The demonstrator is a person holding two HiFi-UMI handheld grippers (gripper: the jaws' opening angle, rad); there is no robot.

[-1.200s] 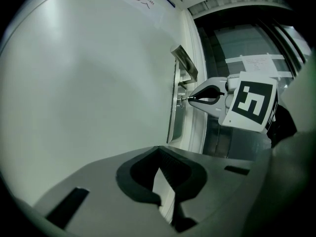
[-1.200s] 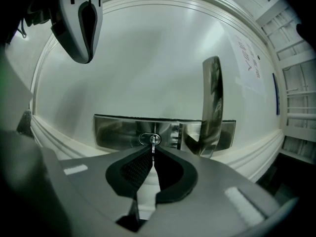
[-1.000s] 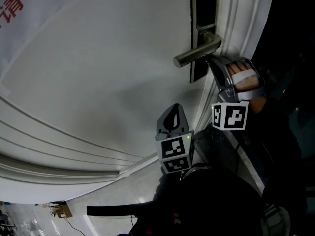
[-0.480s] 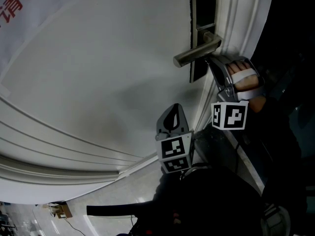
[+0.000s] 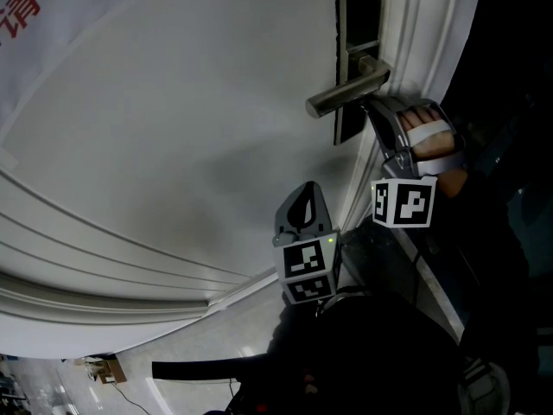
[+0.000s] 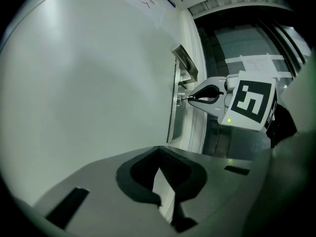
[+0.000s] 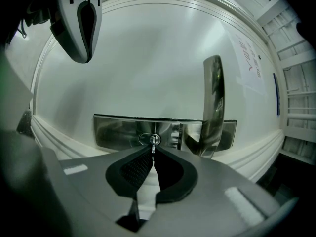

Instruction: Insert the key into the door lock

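Observation:
A steel lock plate [image 7: 116,131] with an oval keyhole [image 7: 146,139] sits on the white door [image 5: 190,119], beside a lever handle [image 7: 213,102]. My right gripper [image 7: 153,151] is shut on a small metal key [image 7: 153,143], and the key's tip is at the keyhole. The left gripper view shows this from the side: the key [image 6: 183,98] touches the lock plate [image 6: 174,107] just below the handle [image 6: 185,63]. In the head view the right gripper [image 5: 373,111] is under the handle [image 5: 346,91] and the key is hidden. My left gripper [image 5: 302,199] hangs lower, shut and holding nothing.
The door frame moulding [image 5: 406,33] runs along the right of the lock. A dark glass panel [image 6: 247,48] stands beyond the frame. A sheet with red print [image 5: 34,7] hangs on the door at upper left. Curved mouldings [image 5: 104,258] cross the door's lower part.

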